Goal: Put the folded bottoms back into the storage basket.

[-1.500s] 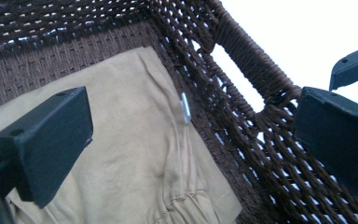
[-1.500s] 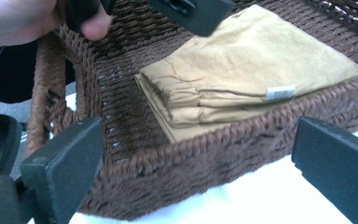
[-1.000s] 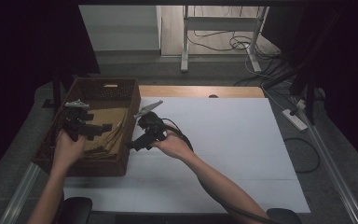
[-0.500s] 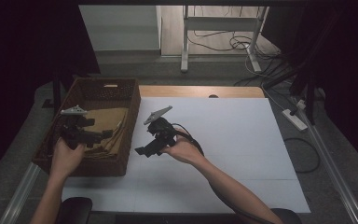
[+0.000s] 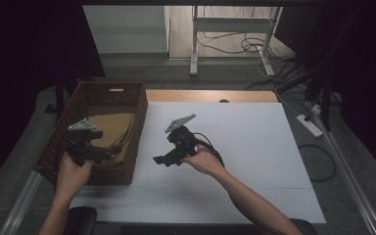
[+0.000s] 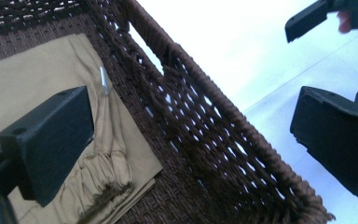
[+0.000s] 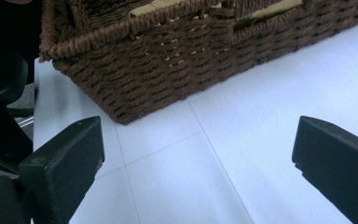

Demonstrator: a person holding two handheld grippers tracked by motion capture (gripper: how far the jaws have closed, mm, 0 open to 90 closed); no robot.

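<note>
Left gripper (image 5: pixel 108 155) hangs released over the wicker basket (image 5: pixel 138 104), jaws straddling its near wall. Inside lies folded tan cloth (image 6: pixel 37 79), elastic-gathered. Right gripper (image 5: pixel 160 159), released too, hovers just beside the basket.

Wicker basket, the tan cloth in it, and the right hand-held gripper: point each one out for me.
Wicker basket (image 5: pixel 136 128): high view, right side wall's rim.
Tan cloth (image 6: pixel 37 70): left gripper view, flat folded top.
Right hand-held gripper (image 5: pixel 159 160): high view, between its jaw tips above the white table.
</note>
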